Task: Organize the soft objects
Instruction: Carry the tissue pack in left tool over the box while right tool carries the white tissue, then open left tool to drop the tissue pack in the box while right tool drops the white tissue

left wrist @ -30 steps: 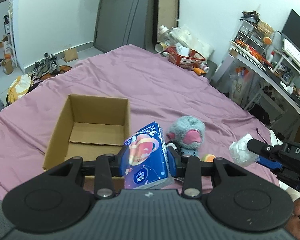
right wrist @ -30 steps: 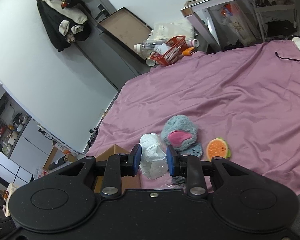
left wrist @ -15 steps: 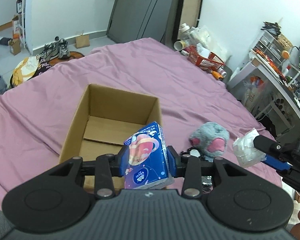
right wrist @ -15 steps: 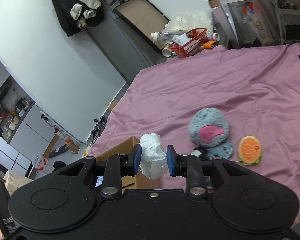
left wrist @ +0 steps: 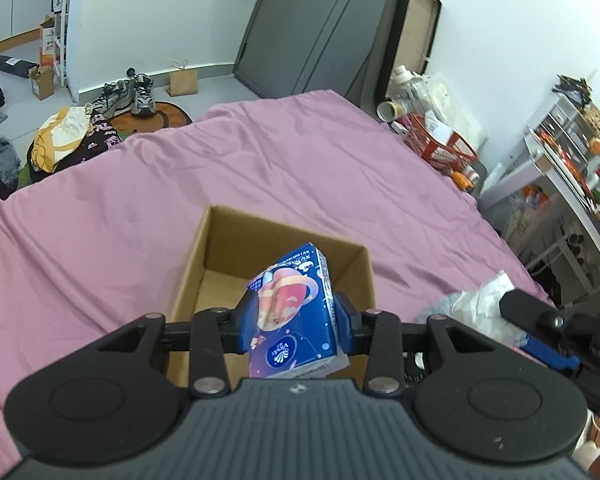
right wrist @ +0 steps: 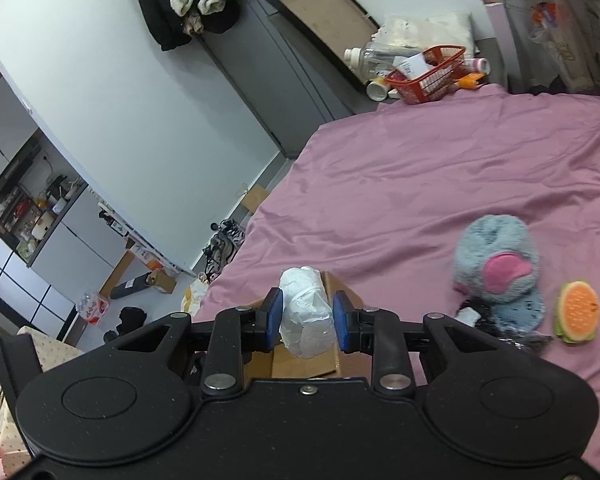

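My left gripper (left wrist: 296, 326) is shut on a blue tissue pack (left wrist: 296, 316) printed with a planet, held above the open cardboard box (left wrist: 208, 252) on the purple bed. My right gripper (right wrist: 307, 316) is shut on a crumpled white plastic bundle (right wrist: 305, 312), just over the box's near corner (right wrist: 332, 280). In the left wrist view the right gripper (left wrist: 540, 320) and its white bundle (left wrist: 480, 308) appear at the right. A grey and pink plush toy (right wrist: 496, 264) and an orange sponge (right wrist: 576, 312) lie on the bed to the right.
The purple bedsheet (left wrist: 300, 160) stretches far beyond the box. A red basket (left wrist: 444, 148) with bottles sits past the bed's far corner, next to a cluttered desk (left wrist: 572, 176). Shoes (left wrist: 128, 94) and bags lie on the floor at left.
Both grippers have moved left over the box, each still holding its item. The plush toy and sponge have slid to the right in both views.
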A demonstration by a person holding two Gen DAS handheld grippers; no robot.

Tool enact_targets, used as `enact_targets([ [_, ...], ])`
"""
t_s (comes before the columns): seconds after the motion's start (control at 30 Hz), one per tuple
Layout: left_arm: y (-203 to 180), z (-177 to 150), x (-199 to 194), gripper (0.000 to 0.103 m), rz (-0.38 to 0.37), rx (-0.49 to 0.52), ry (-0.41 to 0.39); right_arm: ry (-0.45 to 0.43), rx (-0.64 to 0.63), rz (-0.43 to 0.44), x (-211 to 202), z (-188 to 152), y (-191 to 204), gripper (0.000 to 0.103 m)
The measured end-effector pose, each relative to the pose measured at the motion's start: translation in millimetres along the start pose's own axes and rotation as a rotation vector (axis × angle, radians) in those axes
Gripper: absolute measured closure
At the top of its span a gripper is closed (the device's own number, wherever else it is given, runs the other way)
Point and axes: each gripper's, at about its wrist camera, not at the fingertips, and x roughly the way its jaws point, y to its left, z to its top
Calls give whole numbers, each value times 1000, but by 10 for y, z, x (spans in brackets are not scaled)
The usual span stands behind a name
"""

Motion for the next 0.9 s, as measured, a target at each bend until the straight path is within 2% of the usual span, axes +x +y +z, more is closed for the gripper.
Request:
enact_targets([
  [0.57,338,105,277,63,30,-56,-5,63,-26,14,508,-52,332,76],
  [0.9,443,184,126,48,15,-120,-41,71,-20,38,613,0,474,76],
])
